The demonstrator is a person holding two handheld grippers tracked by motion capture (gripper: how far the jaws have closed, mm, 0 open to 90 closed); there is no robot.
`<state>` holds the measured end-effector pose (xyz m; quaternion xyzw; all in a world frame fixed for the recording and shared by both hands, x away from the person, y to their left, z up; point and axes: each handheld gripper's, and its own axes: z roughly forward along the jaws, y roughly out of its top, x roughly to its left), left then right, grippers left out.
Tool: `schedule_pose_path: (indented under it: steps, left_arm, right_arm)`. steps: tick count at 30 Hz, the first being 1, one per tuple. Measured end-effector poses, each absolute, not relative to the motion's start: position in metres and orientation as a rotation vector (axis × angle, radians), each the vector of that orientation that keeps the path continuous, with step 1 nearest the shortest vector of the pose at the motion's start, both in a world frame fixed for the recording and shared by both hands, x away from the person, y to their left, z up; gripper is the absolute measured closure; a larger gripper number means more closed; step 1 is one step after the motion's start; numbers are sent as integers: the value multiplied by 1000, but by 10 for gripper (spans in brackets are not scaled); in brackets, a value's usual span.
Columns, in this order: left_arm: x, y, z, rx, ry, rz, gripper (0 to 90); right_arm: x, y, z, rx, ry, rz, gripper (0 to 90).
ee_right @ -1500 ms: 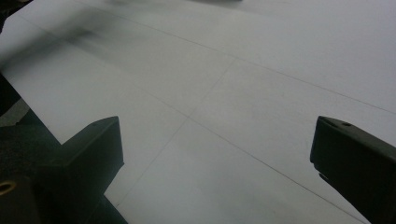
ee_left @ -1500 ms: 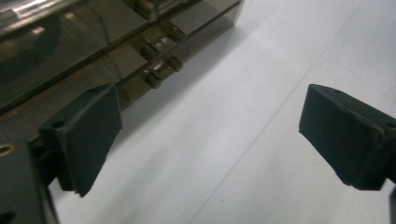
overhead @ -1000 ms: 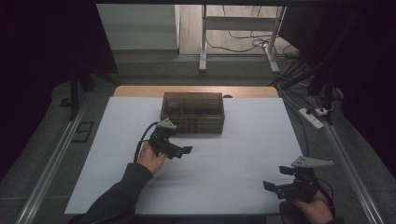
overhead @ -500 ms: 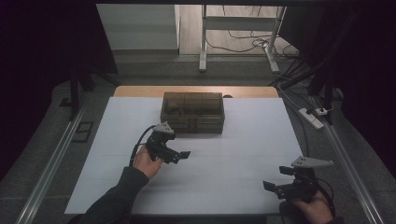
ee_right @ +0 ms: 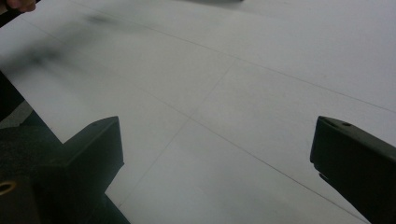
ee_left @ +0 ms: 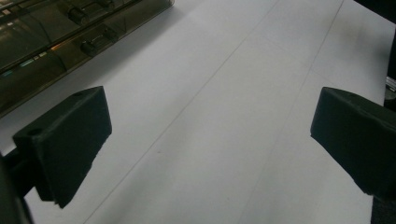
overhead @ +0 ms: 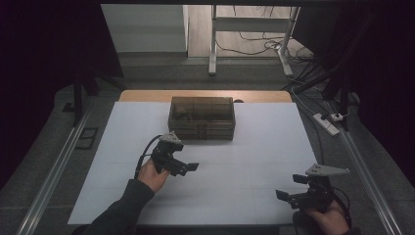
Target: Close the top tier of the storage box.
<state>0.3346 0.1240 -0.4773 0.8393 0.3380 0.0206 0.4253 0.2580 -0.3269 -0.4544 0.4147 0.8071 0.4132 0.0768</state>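
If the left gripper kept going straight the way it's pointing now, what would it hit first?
Probably nothing: the open left gripper points rightward across the bare white table sheet. The dark box lies off to the side of that line, though depth is hard to judge.

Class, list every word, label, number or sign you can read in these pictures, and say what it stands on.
None can be read.
Translucent box: small coloured marks inside, seen in the left gripper view, too blurred to read.
White table cover: thin lines, no text.

Box (overhead: pixel 201 117) on table (overhead: pixel 254 161), far middle.
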Motion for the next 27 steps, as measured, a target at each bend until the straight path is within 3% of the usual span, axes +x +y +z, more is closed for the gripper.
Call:
schedule_pose_path:
  steps: [27]
  left_arm:
    - [310,143,-474,2064,877,87,0]
  right_arm:
    - [258,-327,-455,1242,2423,1239,26]
